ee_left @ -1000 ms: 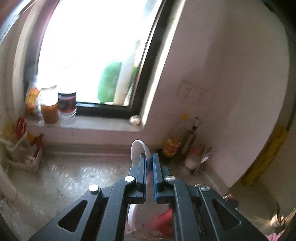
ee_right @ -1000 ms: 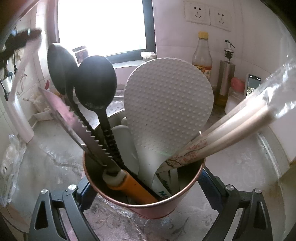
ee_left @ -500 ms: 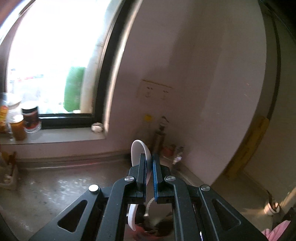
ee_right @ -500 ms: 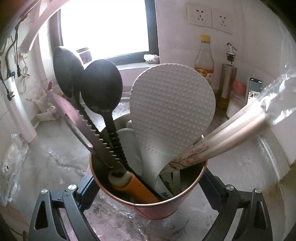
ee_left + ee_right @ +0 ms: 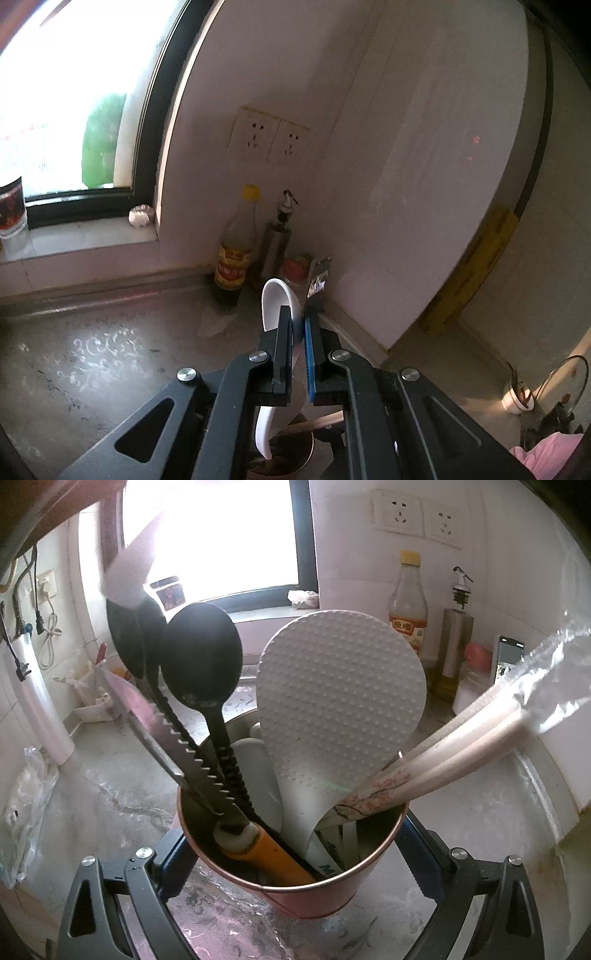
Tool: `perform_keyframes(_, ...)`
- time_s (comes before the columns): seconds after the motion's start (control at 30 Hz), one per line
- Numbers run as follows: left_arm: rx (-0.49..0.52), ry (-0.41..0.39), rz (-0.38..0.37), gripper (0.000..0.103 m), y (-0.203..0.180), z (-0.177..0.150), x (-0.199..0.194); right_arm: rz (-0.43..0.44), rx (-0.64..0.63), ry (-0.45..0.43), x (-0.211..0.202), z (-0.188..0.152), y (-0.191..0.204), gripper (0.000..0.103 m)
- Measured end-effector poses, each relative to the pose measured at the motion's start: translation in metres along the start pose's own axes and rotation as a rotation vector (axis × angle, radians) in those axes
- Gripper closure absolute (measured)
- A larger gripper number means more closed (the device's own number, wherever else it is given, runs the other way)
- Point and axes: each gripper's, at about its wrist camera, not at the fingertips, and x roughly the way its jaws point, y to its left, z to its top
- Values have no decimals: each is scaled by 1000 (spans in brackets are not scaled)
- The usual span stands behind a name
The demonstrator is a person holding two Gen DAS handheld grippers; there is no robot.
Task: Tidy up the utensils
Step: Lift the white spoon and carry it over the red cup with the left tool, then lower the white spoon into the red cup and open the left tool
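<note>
The left claw [image 5: 295, 325] is clenched on a white spoon [image 5: 275, 299], bowl poking up past its tips. The right claw [image 5: 291, 853] grasps the pink utensil cup [image 5: 295, 890], wedged between its jaws on the worktop [image 5: 480, 823]

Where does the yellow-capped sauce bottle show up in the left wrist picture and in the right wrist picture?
Left wrist view: the yellow-capped sauce bottle stands mid-frame in the wall corner, just beyond the claw's tips.
Right wrist view: the bottle stands upper right, behind the white rice paddle.
Shared landmark: the double wall socket above the bottle.
</note>
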Motion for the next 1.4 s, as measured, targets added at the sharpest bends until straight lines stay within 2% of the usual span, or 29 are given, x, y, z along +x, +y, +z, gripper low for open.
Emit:
perform_keyframes(0.5, -78, 100, -23, 97, 17, -22, 36, 1, 1, 6, 3, 2, 0, 5)
perform_keyframes(0.73, -110, 115, -37, 97, 22, -28, 33, 2, -2, 8, 5, 3, 0, 5)
perform_keyframes(1.23, -138, 197, 21, 97, 22, -39, 21, -3, -1, 10, 6, 3, 0, 5)
perform_keyframes(1.4, -137, 196, 30, 97, 23, -40, 18, -4, 0, 10, 6, 3, 1, 5)
